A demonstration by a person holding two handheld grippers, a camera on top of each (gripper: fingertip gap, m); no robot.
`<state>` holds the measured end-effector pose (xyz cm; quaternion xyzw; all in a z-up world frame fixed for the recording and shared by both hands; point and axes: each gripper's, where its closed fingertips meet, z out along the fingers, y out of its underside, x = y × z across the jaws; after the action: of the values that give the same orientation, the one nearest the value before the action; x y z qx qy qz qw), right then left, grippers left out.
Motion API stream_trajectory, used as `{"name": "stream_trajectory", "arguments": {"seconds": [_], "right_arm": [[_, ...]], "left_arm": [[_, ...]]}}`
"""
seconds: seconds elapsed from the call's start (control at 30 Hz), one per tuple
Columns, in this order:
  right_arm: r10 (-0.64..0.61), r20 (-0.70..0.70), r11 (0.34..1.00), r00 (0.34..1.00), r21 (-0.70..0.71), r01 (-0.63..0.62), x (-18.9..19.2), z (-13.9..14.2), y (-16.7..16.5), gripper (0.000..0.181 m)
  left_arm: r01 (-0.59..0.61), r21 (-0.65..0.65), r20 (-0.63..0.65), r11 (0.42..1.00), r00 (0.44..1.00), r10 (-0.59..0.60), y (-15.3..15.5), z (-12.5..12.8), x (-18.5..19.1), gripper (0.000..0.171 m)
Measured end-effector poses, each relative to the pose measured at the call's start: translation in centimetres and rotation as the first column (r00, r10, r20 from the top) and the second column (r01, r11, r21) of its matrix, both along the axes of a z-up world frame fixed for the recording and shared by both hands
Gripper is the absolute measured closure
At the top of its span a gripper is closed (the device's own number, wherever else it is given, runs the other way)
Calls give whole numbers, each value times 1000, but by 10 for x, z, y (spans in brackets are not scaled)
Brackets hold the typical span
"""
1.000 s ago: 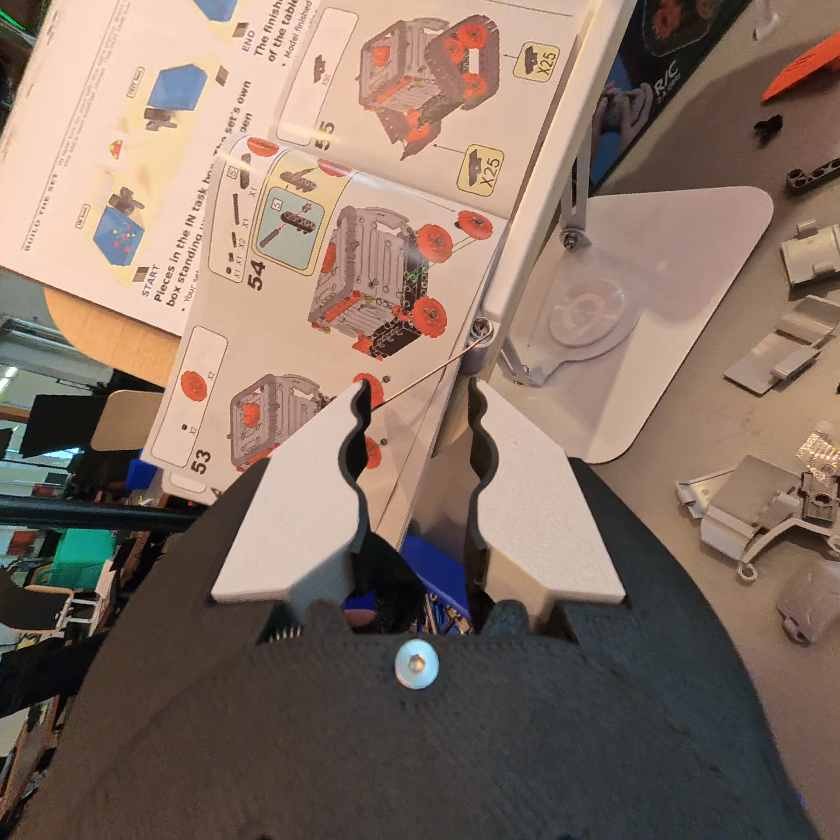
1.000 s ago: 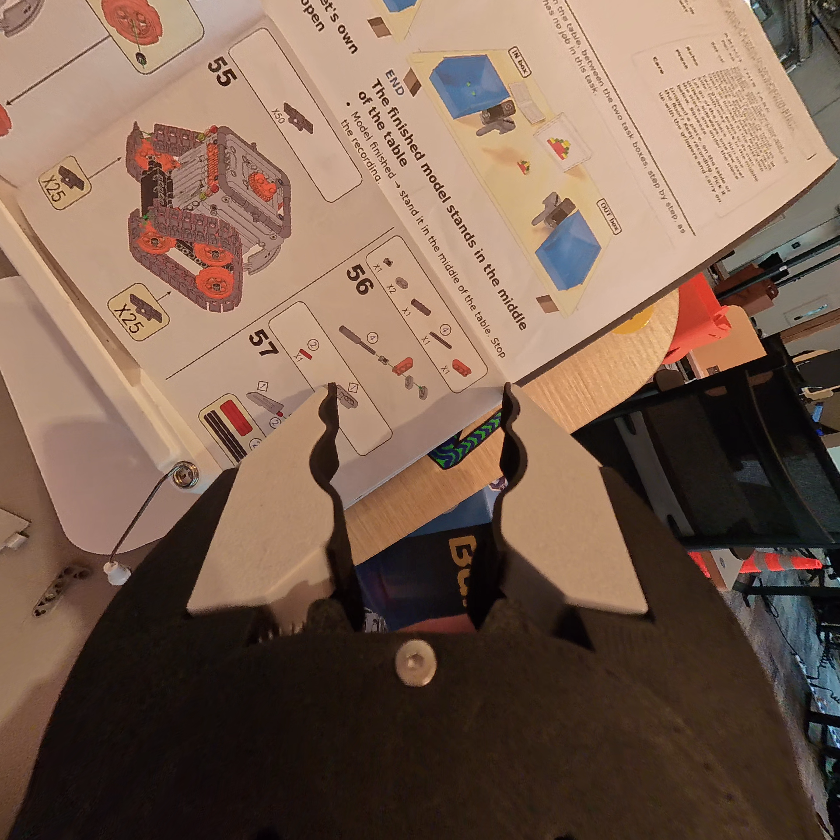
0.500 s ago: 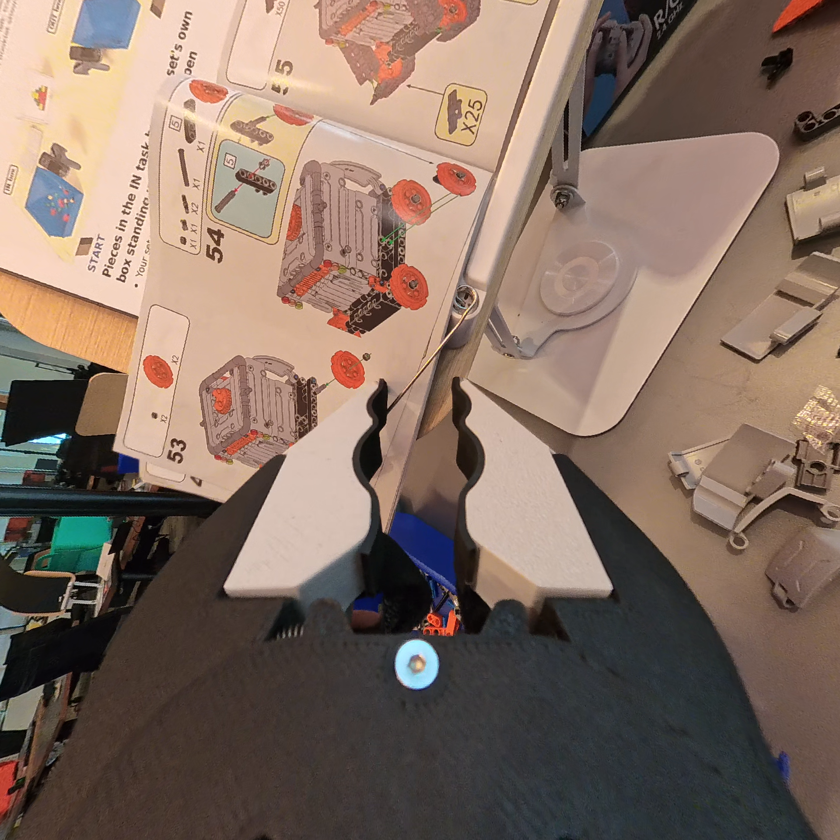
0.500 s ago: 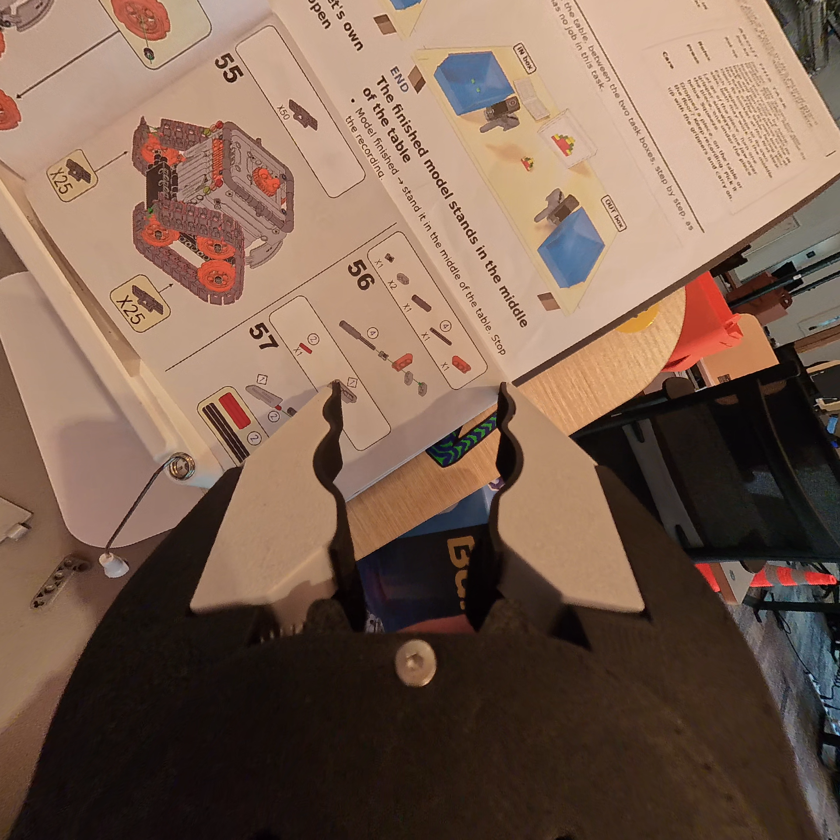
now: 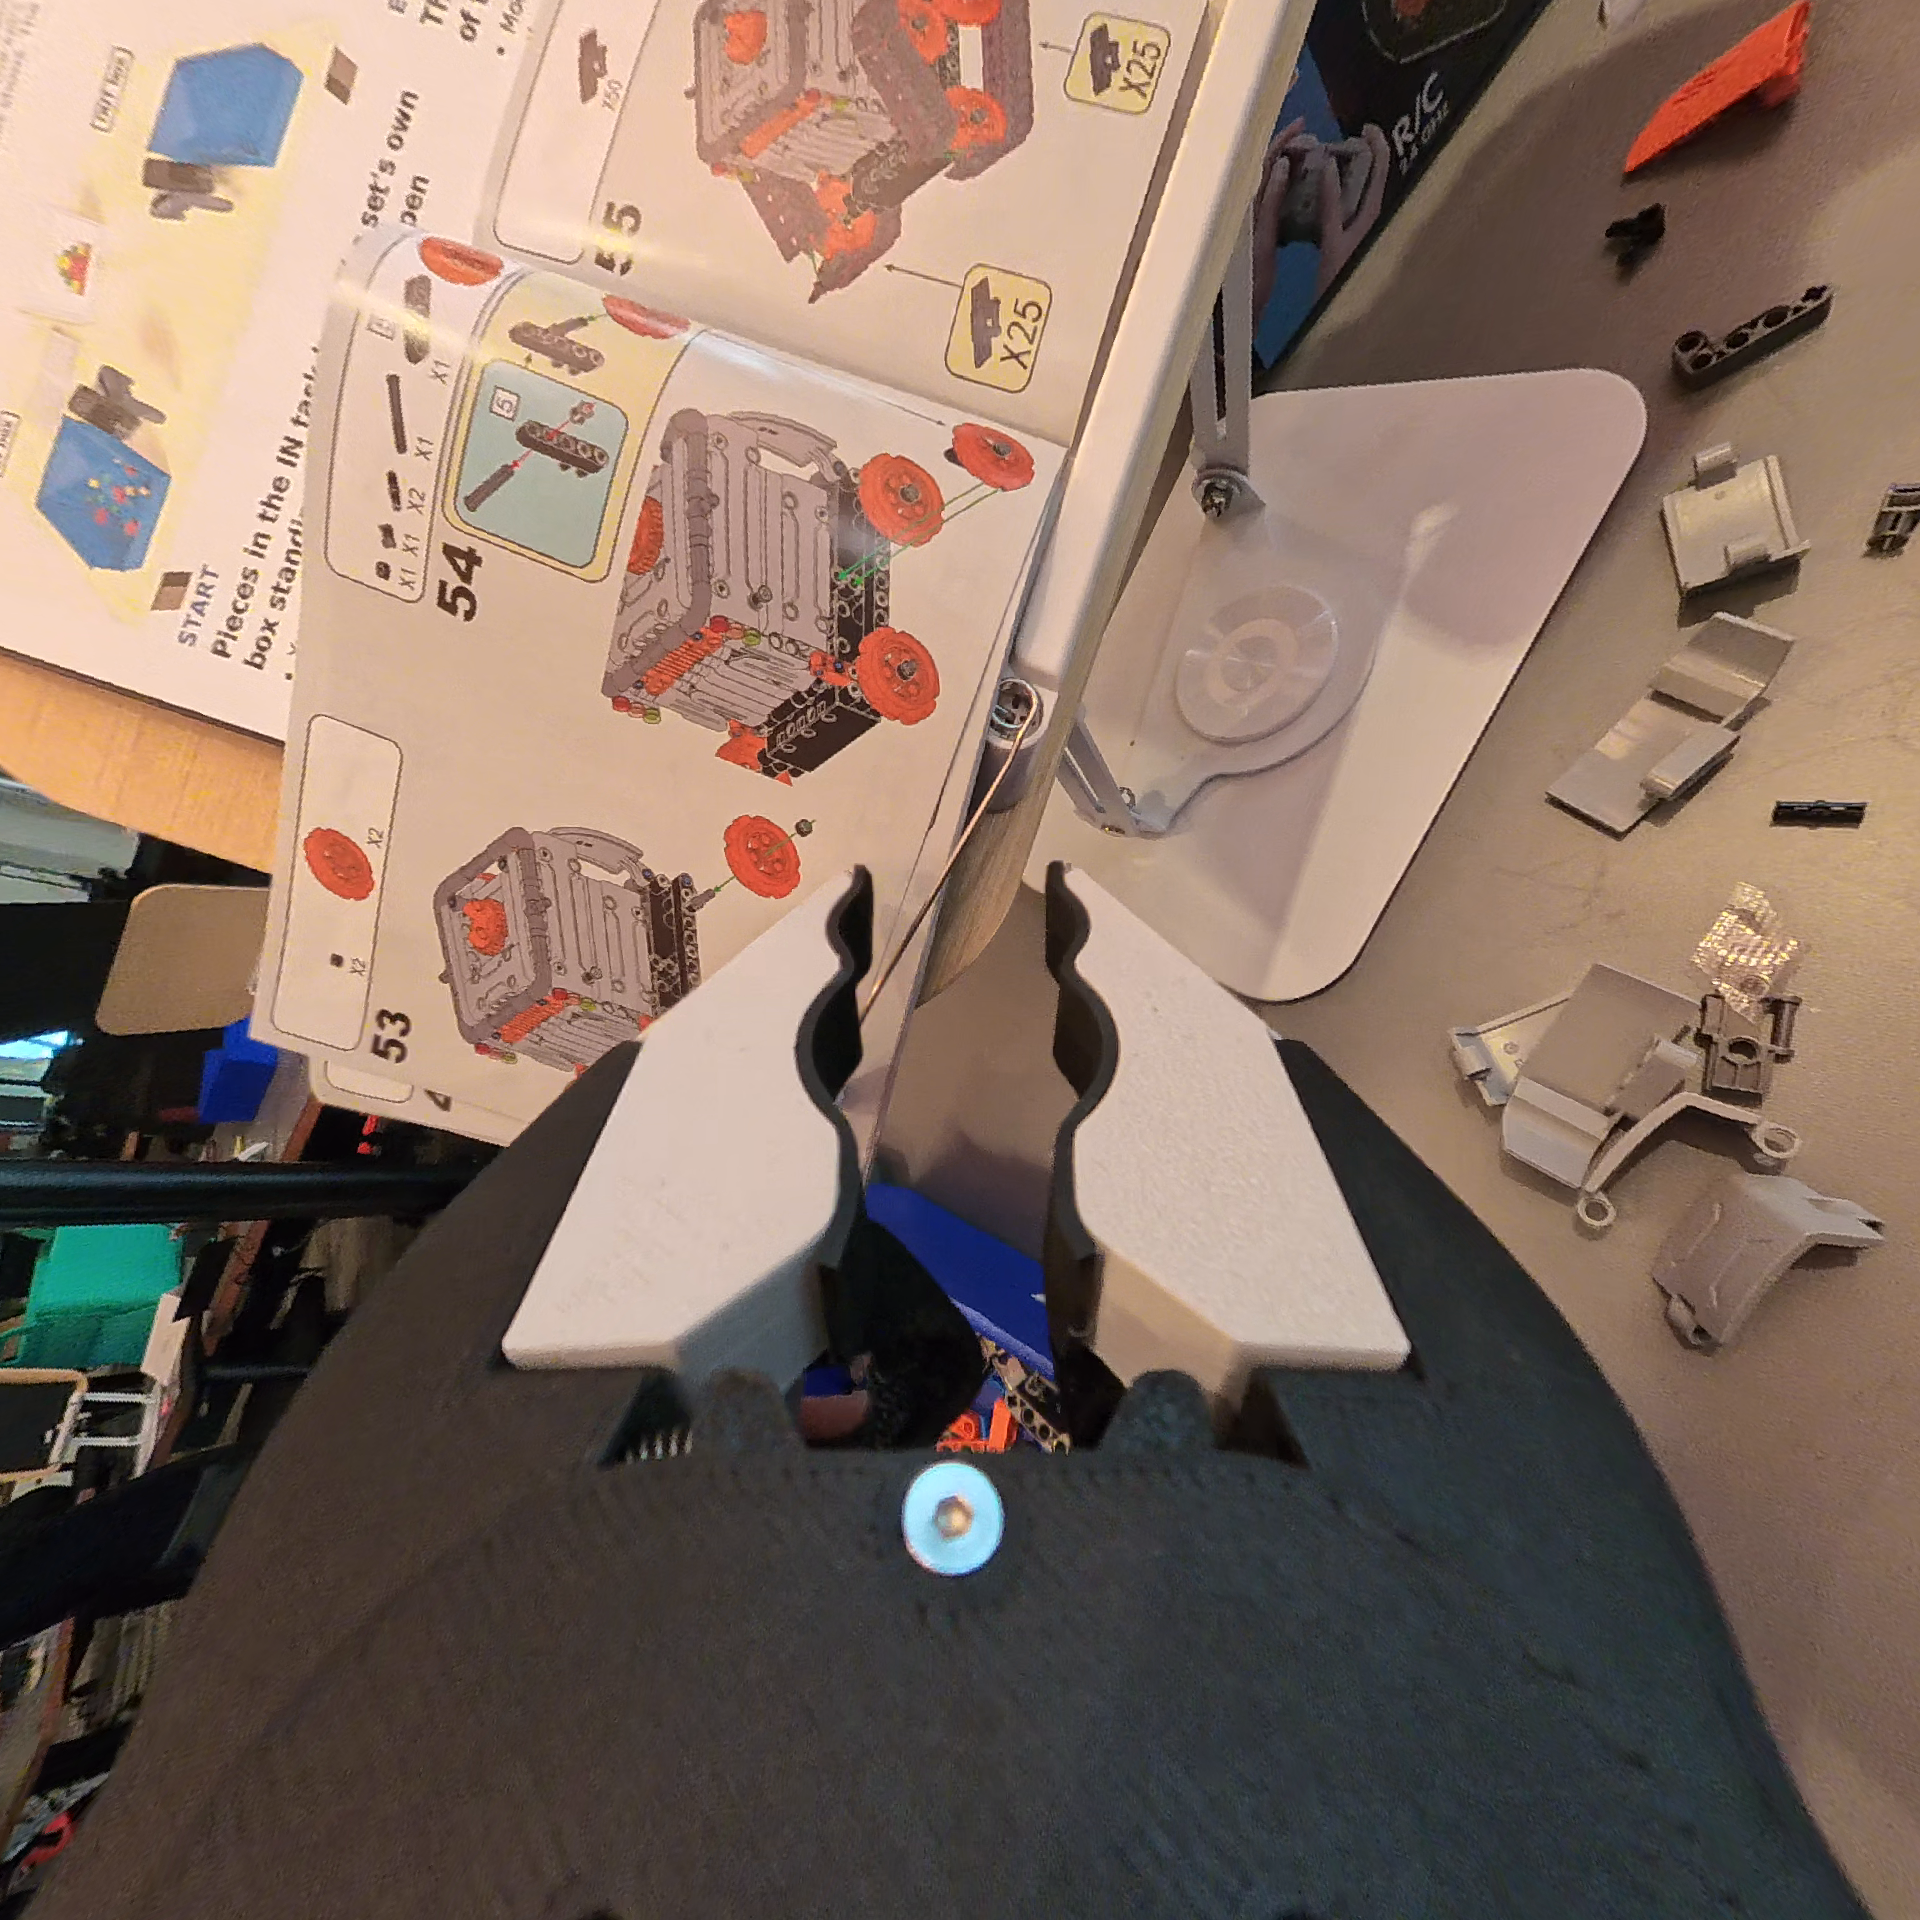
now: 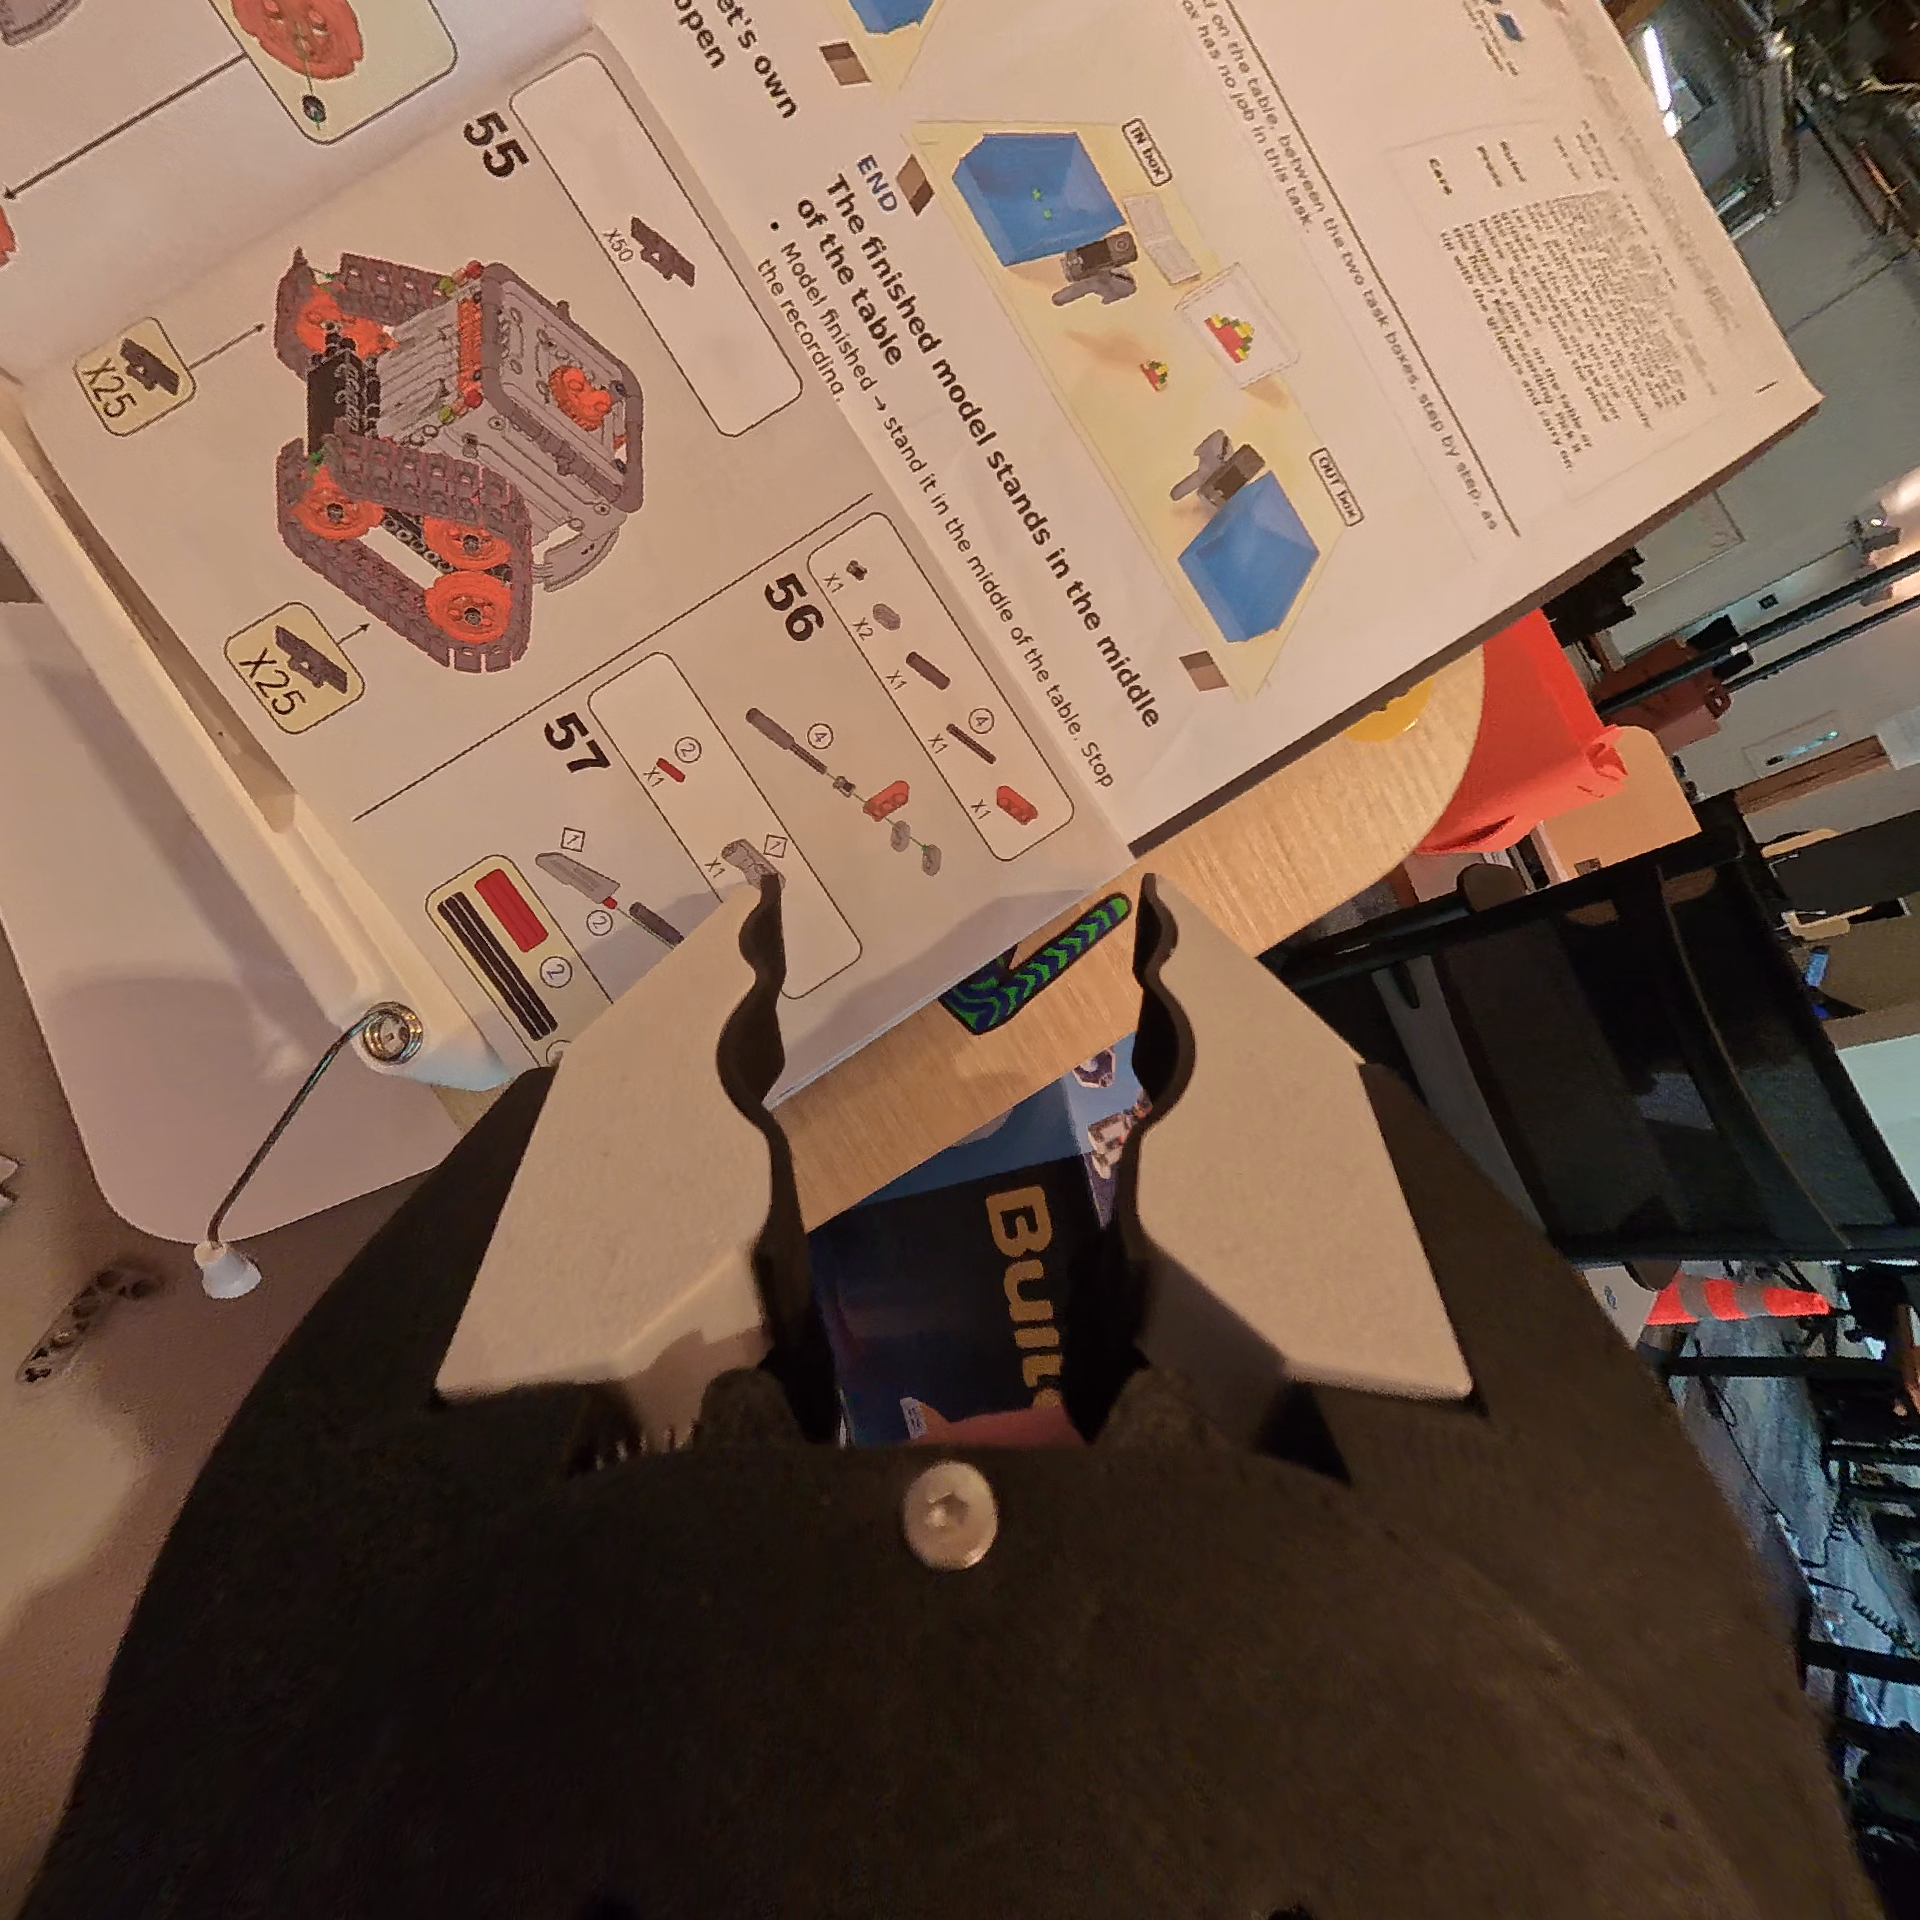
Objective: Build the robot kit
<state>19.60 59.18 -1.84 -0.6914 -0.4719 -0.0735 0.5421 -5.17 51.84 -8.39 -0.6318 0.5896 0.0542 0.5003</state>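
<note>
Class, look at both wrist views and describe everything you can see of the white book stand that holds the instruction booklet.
The white book stand looks like painted metal. It has a flat, rounded base plate on the grey table, thin hinged struts with a screw, and a tilted back panel with a bottom ledge. An open instruction booklet leans on it. A wire page holder with a white tip swings free on one side. The left gripper stands open astride the other wire and the panel's edge.

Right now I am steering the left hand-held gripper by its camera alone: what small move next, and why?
Probably ease the left hand-held gripper slightly forward and close. Its jaws stand open and empty, the thin wire page clip of the white book stand runs between the fingertips, and the instruction booklet page curls loose beside it.
</note>
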Motion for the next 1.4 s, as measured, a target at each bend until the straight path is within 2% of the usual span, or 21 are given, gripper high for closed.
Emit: {"name": "stream_trajectory", "arguments": {"seconds": [0.2,0.37,0.53,0.67,0.73,0.9,1.0,1.27,1.4], "right_arm": [[-4,-8,1000,1000,16,4,1,10,-3,116],[-14,21,998,1000,54,13,1,26,-23,118],[-57,125,992,991,121,41,10,43,-60,120],[-69,96,988,993,145,55,12,60,-103,124],[-72,96,988,993,141,58,12,59,-126,127],[-72,168,994,983,97,56,12,26,-178,136],[-35,133,997,991,66,26,3,8,-203,139],[27,23,997,999,-73,-25,-11,-65,-231,140],[59,-13,990,998,-127,-61,-22,-95,-240,144]], "left_arm": [[-6,42,28,999,1000,5,1,10,0,136],[-9,70,57,998,998,5,2,18,2,135],[-4,108,97,994,995,-7,-3,34,2,136],[33,132,101,991,994,-47,-15,44,11,137],[51,146,86,988,994,-65,-22,46,16,137],[120,129,39,984,991,-126,-44,43,29,139],[143,106,-15,984,990,-143,-53,34,33,140],[242,-98,-167,965,952,-256,-82,-40,60,141],[218,-152,-247,964,936,-251,-79,-67,54,140]]}}
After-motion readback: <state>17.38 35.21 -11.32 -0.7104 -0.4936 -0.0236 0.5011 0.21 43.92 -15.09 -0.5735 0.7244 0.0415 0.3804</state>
